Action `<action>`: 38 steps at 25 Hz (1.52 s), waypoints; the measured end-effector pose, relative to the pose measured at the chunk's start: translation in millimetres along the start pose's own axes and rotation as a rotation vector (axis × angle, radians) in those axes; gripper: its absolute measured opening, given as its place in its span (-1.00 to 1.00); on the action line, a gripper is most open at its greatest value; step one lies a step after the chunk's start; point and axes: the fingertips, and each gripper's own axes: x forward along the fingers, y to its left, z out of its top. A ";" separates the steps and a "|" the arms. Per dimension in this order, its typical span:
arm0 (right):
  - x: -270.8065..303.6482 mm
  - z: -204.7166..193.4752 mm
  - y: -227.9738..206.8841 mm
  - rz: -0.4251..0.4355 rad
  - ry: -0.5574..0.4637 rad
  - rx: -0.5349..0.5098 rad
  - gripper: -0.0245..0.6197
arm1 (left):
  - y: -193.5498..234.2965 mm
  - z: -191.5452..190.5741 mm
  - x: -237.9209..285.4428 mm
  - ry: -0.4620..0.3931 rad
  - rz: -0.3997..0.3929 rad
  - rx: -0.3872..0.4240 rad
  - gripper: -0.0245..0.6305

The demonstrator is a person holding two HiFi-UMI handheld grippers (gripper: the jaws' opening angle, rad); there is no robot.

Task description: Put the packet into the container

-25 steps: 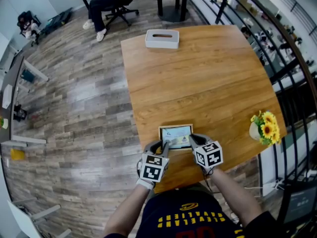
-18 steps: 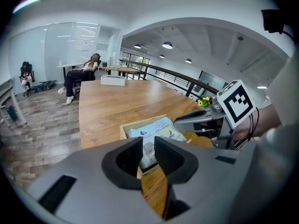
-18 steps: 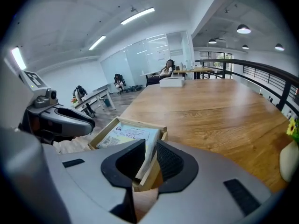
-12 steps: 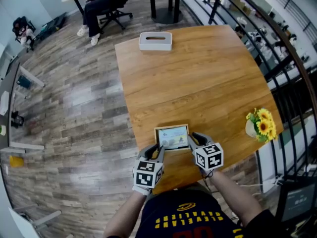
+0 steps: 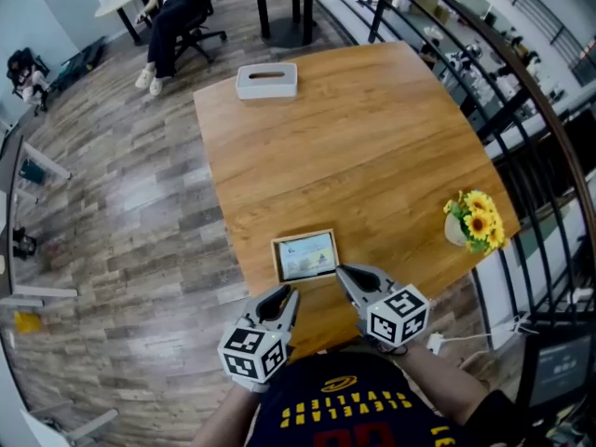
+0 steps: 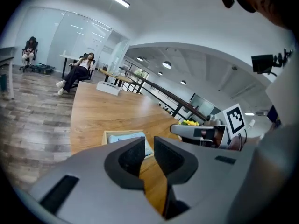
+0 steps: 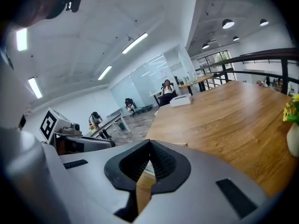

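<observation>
A small wooden container point(image 5: 277, 261) sits near the table's front edge with a light blue printed packet point(image 5: 306, 254) lying flat inside it. My left gripper point(image 5: 290, 295) hovers just short of the container's front left corner, its jaws a little apart with nothing between them. My right gripper point(image 5: 343, 273) hovers at the front right corner, shut and holding nothing. In the left gripper view the container point(image 6: 110, 135) and packet point(image 6: 127, 138) lie beyond the left gripper point(image 6: 148, 144). In the right gripper view the right gripper point(image 7: 149, 147) hides most of the container point(image 7: 179, 144).
A white tissue box point(image 5: 266, 80) stands at the wooden table's point(image 5: 354, 147) far edge. A vase of yellow flowers point(image 5: 471, 223) stands near the right edge. A black railing point(image 5: 521, 110) runs along the right. A person sits on an office chair point(image 5: 173, 15) beyond the table.
Both grippers have drawn back from the container's sides toward me and risen. The container with the packet stays on the table.
</observation>
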 end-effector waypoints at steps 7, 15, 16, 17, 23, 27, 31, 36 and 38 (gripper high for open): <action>-20.8 25.7 48.5 0.094 -0.077 -0.025 -0.89 | -37.6 28.8 -21.5 -0.086 -0.072 0.082 -0.93; -34.0 43.3 64.9 0.086 -0.142 -0.098 -0.89 | -56.9 37.2 -20.0 -0.103 -0.061 0.115 -0.93; -35.9 46.0 64.5 0.080 -0.149 -0.097 -0.89 | -59.5 36.1 -19.0 -0.095 -0.064 0.119 -0.93; -38.4 47.4 63.3 0.073 -0.154 -0.097 -0.89 | -62.4 34.9 -17.5 -0.086 -0.068 0.124 -0.93; -58.3 50.3 56.9 0.039 -0.178 -0.072 -0.89 | -79.8 33.9 -6.4 -0.053 -0.094 0.151 -0.93; -71.9 49.3 47.9 0.026 -0.201 -0.088 -0.89 | -92.0 30.5 3.1 -0.033 -0.121 0.160 -0.93; -83.9 54.2 38.5 0.008 -0.231 -0.094 -0.89 | -100.5 27.9 11.6 -0.039 -0.130 0.191 -0.93; -88.9 58.0 37.3 0.020 -0.261 -0.095 -0.89 | -95.3 41.6 0.4 -0.123 -0.071 0.203 -0.93; -89.7 64.9 38.1 0.034 -0.284 -0.104 -0.89 | -91.2 50.4 -7.7 -0.173 -0.038 0.211 -0.93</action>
